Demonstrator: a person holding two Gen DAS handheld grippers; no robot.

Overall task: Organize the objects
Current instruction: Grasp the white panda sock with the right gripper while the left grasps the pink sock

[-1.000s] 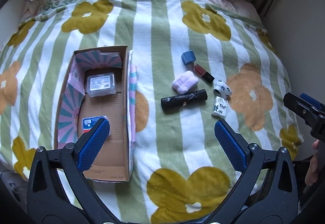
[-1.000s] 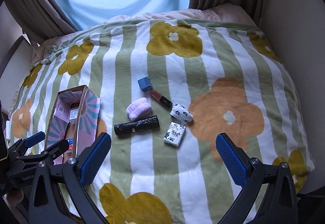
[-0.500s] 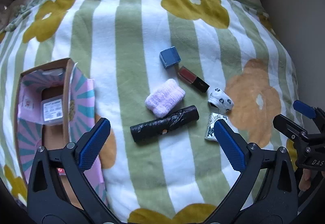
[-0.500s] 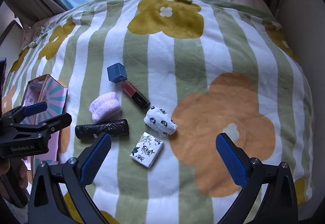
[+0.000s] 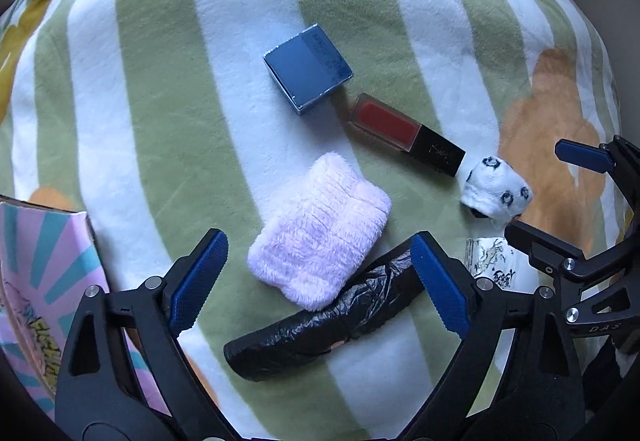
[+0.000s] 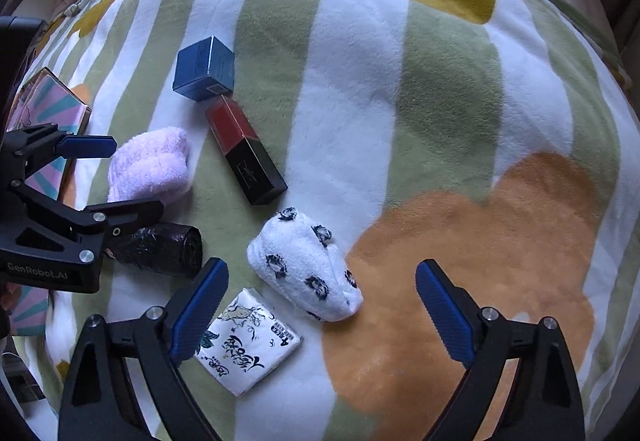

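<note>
- At the far left edge of the bed, the patterned cardboard box (image 5: 36,281) is seen, well apart from the loose things; it is judged to be where they are meant to be gathered.
- Just right of the box, the left tongs (image 5: 316,281) are held wide, pointing steeply down, with nothing pressed by the pads; their jaws have just been closing a little. The pink fluffy cloth (image 5: 320,233) and the black rolled bag (image 5: 320,321) lie between the blue pads, touching each other.
- The step in hand is judged to be the approach for a first pick. The next move calls for a further descent and a choice of one thing, since cloth and bag overlap and both could be caught together.
- Farther off, the blue box (image 5: 308,69) and the red-and-black lipstick (image 5: 404,133) lie nearly end to end; neither is reached for.
- Right of the lipstick, the white spotted sock (image 6: 304,265) lies ahead of the right tongs (image 6: 320,317), and the printed tissue pack (image 6: 248,345) lies partly under the left blue pad.
- The right tongs are also wide and hold nothing; their jaws have just been closing slightly. Sock and pack touch, so a clean grip on one calls for centring over it.
- The two tongs are close together, which could crowd the pick.
- The striped flowered blanket (image 6: 420,81) is soft and may give under pressure.
</note>
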